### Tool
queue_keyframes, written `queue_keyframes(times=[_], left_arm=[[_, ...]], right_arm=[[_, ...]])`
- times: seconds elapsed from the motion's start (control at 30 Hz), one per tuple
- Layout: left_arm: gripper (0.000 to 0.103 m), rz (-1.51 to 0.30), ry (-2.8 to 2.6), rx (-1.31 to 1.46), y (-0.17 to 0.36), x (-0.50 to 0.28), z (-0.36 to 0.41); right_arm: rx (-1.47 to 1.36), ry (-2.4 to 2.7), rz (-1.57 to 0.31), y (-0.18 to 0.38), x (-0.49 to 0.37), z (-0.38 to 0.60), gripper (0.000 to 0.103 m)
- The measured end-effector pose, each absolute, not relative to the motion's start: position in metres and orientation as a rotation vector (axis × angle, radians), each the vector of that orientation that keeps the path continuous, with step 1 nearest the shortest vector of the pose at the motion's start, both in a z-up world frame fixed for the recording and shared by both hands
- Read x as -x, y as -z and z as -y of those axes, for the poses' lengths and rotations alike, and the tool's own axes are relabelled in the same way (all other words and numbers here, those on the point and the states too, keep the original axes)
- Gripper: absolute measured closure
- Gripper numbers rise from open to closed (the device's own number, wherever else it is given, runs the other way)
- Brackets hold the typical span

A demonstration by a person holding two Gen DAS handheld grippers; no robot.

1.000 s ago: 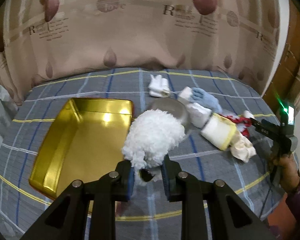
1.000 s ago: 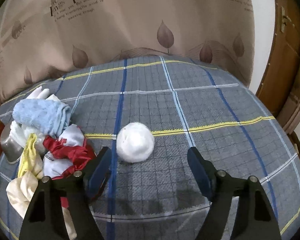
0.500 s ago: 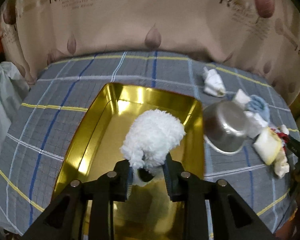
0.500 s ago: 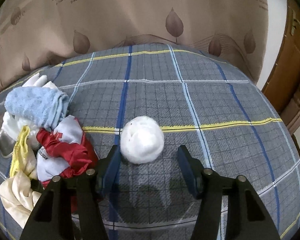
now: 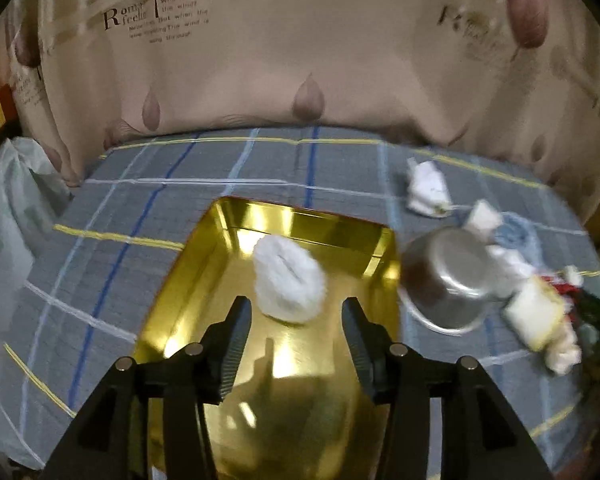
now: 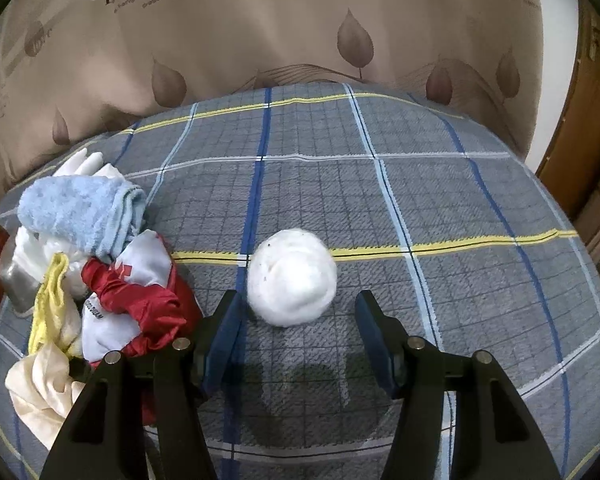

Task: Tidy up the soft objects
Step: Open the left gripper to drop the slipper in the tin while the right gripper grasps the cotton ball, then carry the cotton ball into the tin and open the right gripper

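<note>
Only the left wrist view shows the gold tray [image 5: 204, 264] and the steel pot [image 5: 448, 276]. The tray sits on the plaid-covered surface [image 5: 148, 188] and holds one thing, a fluffy white plush [image 5: 288, 280], lying toward its far end. The left gripper [image 5: 296, 320] hangs over the tray; its jaws have just been opening and stand apart, the plush just beyond the tips and untouched. The pot lies tipped on its side just right of the tray, its inside hard to make out.

Only the right wrist view shows the cloth pile clearly: a blue towel [image 6: 80, 212] on top, a red and white garment [image 6: 136, 292] nearer. Right of the pile lies a white fluffy ball [image 6: 292, 278]. The right gripper [image 6: 298, 312] is open, its tips flanking the ball's near side without pressing it.
</note>
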State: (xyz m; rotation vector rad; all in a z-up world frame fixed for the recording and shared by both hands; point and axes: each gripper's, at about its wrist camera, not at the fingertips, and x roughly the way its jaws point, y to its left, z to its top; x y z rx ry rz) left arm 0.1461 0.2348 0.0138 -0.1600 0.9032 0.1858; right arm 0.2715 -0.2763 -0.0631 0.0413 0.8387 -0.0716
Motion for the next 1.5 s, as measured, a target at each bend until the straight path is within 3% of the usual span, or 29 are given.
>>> queue_keyframes(times=[0.17, 0.3, 0.4, 0.6, 0.67, 0.73, 0.9, 1.1, 1.27, 1.5], left_arm=[[0.05, -0.902, -0.163, 0.174, -0.017, -0.11, -0.213], [0.049, -0.91, -0.144, 0.2, -0.016, -0.082, -0.205], [0.049, -0.908, -0.141, 0.237, -0.015, -0.063, -0.204], [0.049, -0.899, -0.137, 0.304, -0.015, -0.047, -0.204], [0.049, -0.897, -0.15, 0.296, -0.016, -0.045, -0.202], [0.049, -0.895, -0.154, 0.293, -0.017, -0.042, -0.201], [0.049, -0.871, -0.184, 0.288, -0.024, -0.029, -0.201], [0.044, -0.799, -0.25, 0.267, -0.032, 0.003, -0.199], [0.042, -0.803, -0.276, 0.221, -0.03, 0.014, -0.198], [0.042, -0.831, -0.335, 0.235, -0.028, 0.021, -0.212]], right_arm=[[-0.102, 0.044, -0.84, 0.062, -0.271, 0.284, 0.046], [-0.18, 0.027, -0.837, 0.059, -0.266, 0.297, 0.034], [-0.266, 0.019, -0.823, 0.052, -0.26, 0.312, 0.035], [-0.159, 0.008, -0.841, 0.04, -0.272, 0.297, 0.034], [-0.072, 0.019, -0.877, 0.047, -0.281, 0.283, 0.04], [-0.043, 0.006, -0.923, 0.058, -0.292, 0.277, 0.082], [-0.041, -0.024, -0.903, 0.051, -0.286, 0.278, 0.085], [-0.016, -0.153, -0.762, -0.02, -0.254, 0.241, 0.085], [-0.019, -0.438, -0.73, -0.062, -0.237, 0.141, 0.085], [0.002, -0.705, -0.798, -0.045, -0.229, -0.01, 0.085]])
